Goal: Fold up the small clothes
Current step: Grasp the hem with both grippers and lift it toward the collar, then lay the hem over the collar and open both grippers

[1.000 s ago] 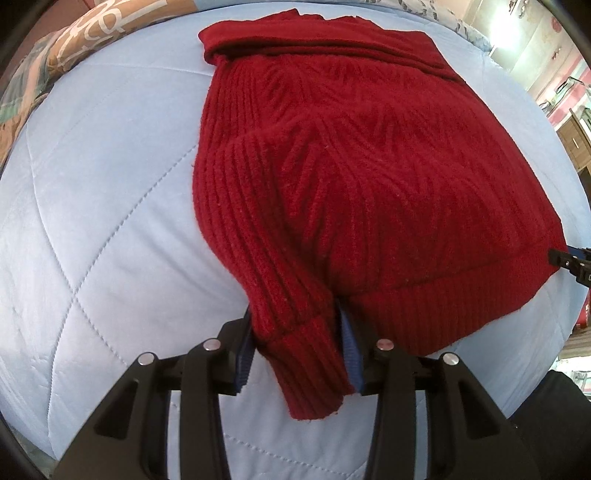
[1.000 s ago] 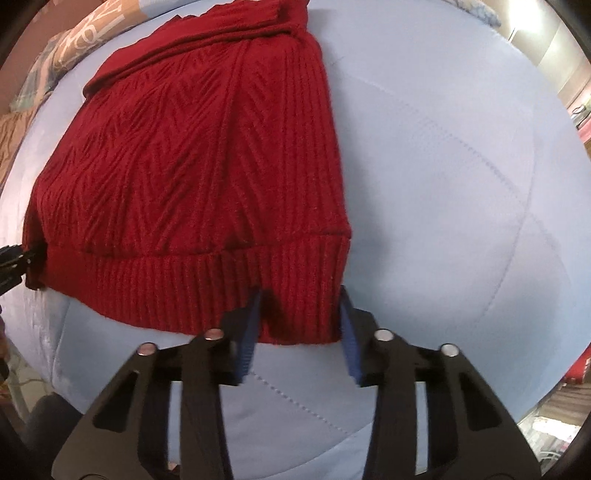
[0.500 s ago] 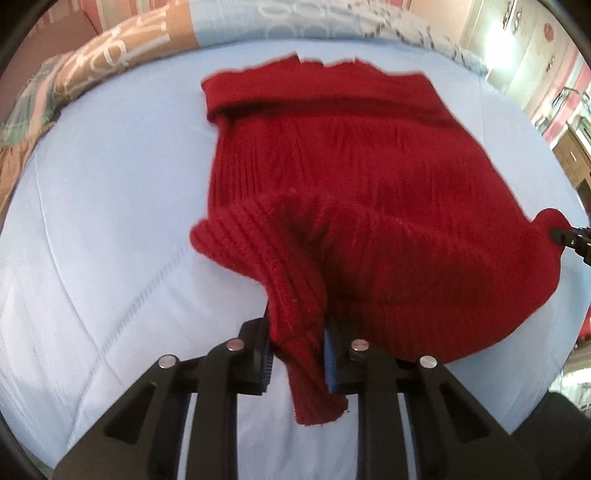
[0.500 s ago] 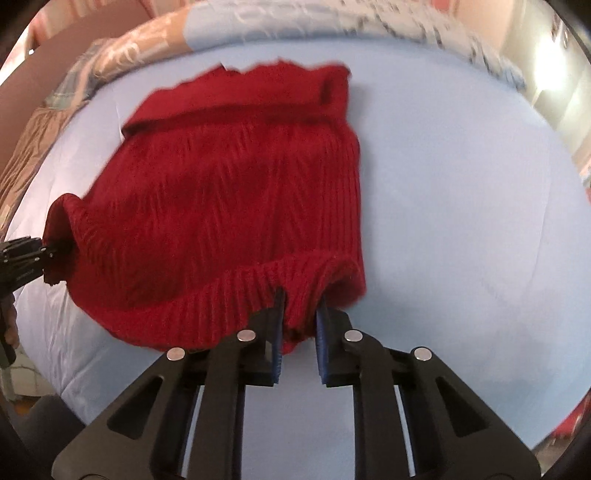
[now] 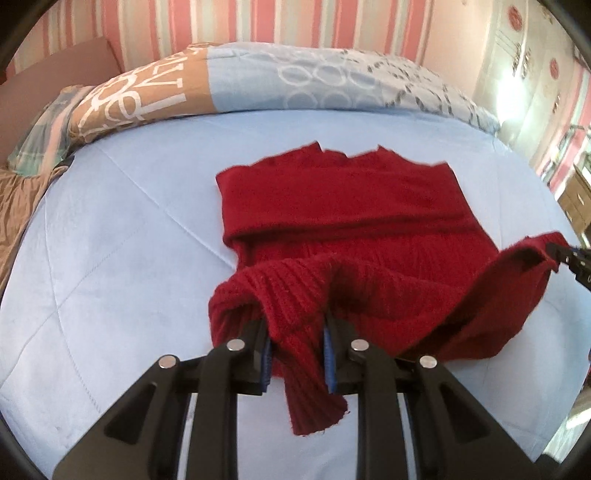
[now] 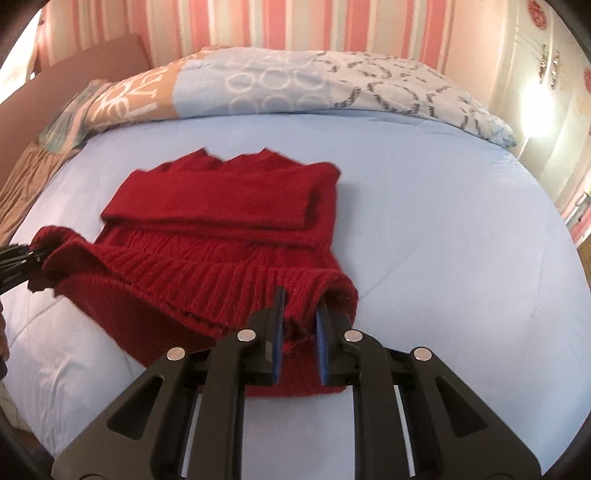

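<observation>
A dark red knit sweater (image 5: 351,221) lies on a light blue bed (image 5: 110,258), sleeves folded across its far end. My left gripper (image 5: 297,343) is shut on the sweater's ribbed hem at its left corner and holds it lifted off the bed. My right gripper (image 6: 299,325) is shut on the hem's right corner of the sweater (image 6: 221,221), also lifted. The hem hangs in a raised band between the two grippers. The right gripper's tip shows at the right edge of the left wrist view (image 5: 569,254); the left gripper's tip shows at the left edge of the right wrist view (image 6: 22,254).
A patterned duvet (image 5: 295,81) is bunched along the head of the bed, below a pink striped wall (image 6: 258,22). A brown headboard (image 6: 74,66) stands at the far left. The bed (image 6: 461,258) extends wide to the right of the sweater.
Both grippers closed on the hem corners, then lifted them and carried them forward towards the collar end. The sweater's lower half has risen off the bed.
</observation>
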